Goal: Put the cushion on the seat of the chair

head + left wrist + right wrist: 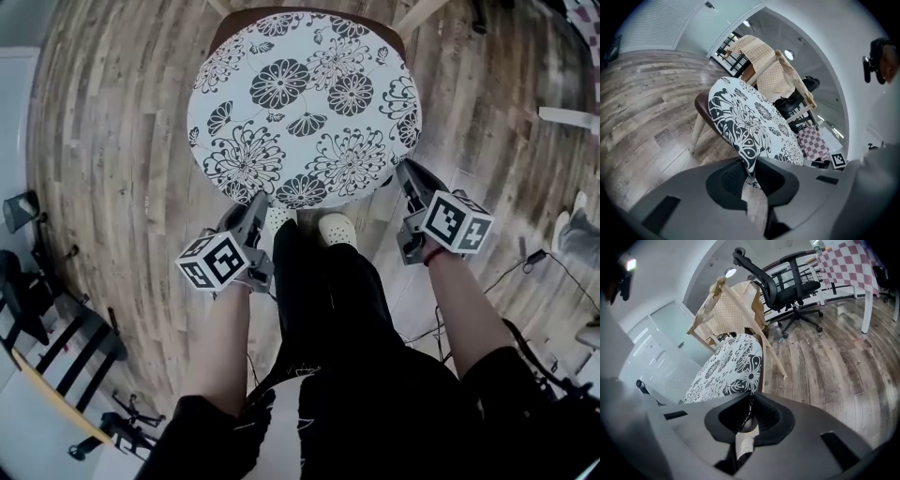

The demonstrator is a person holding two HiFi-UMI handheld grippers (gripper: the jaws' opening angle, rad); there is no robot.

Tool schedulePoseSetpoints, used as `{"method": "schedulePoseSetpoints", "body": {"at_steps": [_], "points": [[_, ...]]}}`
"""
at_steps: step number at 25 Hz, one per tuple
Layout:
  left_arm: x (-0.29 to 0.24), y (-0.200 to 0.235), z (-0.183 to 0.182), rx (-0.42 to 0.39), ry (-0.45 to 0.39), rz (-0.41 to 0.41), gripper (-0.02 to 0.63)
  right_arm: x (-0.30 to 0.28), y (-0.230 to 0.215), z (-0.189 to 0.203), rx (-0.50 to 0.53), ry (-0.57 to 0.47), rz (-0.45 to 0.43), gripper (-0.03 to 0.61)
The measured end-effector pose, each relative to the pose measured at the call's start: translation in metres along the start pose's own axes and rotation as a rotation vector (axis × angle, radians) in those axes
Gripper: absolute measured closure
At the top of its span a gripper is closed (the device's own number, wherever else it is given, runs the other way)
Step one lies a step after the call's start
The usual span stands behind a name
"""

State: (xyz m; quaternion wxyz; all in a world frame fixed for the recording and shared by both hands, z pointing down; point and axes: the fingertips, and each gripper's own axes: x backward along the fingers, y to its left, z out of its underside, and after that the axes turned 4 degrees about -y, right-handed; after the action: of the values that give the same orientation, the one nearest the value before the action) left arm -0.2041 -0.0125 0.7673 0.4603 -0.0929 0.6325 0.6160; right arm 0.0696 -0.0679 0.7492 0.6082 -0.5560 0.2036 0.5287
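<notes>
A round white cushion [305,108] with black flowers lies over the brown chair seat [223,30], straight ahead of me. My left gripper [258,202] is shut on the cushion's near left edge. My right gripper [405,171] is shut on its near right edge. In the left gripper view the cushion [754,119] runs from the left gripper [749,169] out over the seat [700,105] and a pale chair leg [696,133]. In the right gripper view the cushion [729,366] is pinched in the right gripper [750,401], beside the chair's wooden back rail [759,333].
A beige cloth [733,308] hangs over the chair back. A black office chair [790,287] and a table with a checked cloth [848,261] stand beyond. My white shoes [336,230] are just under the cushion's near edge. Black stands [56,328] sit at left, cables [525,262] at right.
</notes>
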Motion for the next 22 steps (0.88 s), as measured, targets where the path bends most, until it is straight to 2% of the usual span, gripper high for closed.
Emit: {"method": "schedulePoseSetpoints", "body": {"at_steps": [6,11,12,15,19,22], "points": [[-0.003,0.004,0.004,-0.029,-0.014,-0.095,0.535,-0.001,-0.009,0.004,-0.002,0.006,0.043,0.557],[0.002,0.015,0.013,-0.007,0.000,-0.156,0.392,-0.004,-0.019,0.005,-0.008,0.007,0.109,0.551],[0.004,0.017,0.013,-0.009,0.002,-0.172,0.372,-0.004,-0.020,0.004,-0.004,0.009,0.118,0.543],[0.009,0.021,0.011,-0.017,0.004,-0.213,0.324,-0.003,-0.023,0.000,0.016,0.011,0.160,0.464],[0.021,0.011,-0.002,-0.021,-0.027,-0.200,0.310,0.003,-0.034,0.001,0.003,0.013,0.244,0.396],[0.030,-0.001,-0.015,-0.009,-0.047,-0.169,0.310,0.010,-0.035,0.000,-0.016,0.014,0.281,0.391]]}}
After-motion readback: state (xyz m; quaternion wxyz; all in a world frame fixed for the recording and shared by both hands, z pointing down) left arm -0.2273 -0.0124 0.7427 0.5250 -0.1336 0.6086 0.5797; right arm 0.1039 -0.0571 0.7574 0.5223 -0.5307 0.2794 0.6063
